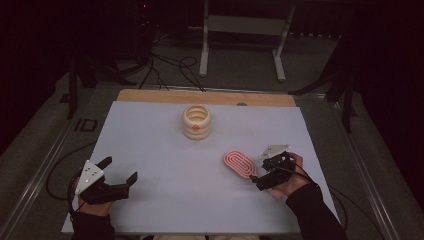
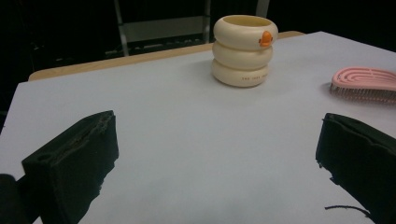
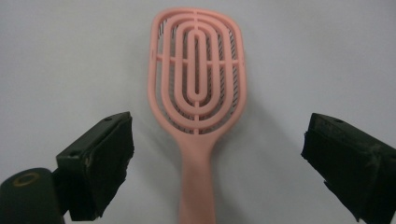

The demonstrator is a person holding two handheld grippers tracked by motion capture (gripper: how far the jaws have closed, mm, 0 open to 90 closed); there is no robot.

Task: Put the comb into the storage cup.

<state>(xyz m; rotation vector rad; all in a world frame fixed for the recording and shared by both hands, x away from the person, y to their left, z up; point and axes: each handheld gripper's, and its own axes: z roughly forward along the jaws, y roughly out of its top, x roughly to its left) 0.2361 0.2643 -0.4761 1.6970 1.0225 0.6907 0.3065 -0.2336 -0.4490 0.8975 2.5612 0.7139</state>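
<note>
High view puts the white table sheet (image 1: 165,200) at centre, with a cream ringed cup (image 1: 197,121) bearing an orange mark standing upright toward twelve o'clock and a pink vented hairbrush (image 1: 240,164) lying flat toward four o'clock, well apart from the cup. The left gripper (image 1: 120,171) rests at eight o'clock in the person's left hand (image 1: 92,205), its jaws spread wide over bare sheet, holding nothing. The right gripper (image 1: 256,181) sits at four o'clock in the right hand (image 1: 292,177), just at the brush's handle end. Right gripper view looks down along the hairbrush (image 3: 197,93), whose handle runs toward six o'clock between the two black jaws; the jaws stand well apart on either side, not touching it. Left gripper view shows the cup (image 2: 244,50) at one o'clock and the brush head (image 2: 364,84), bristles down, at three o'clock.
</note>
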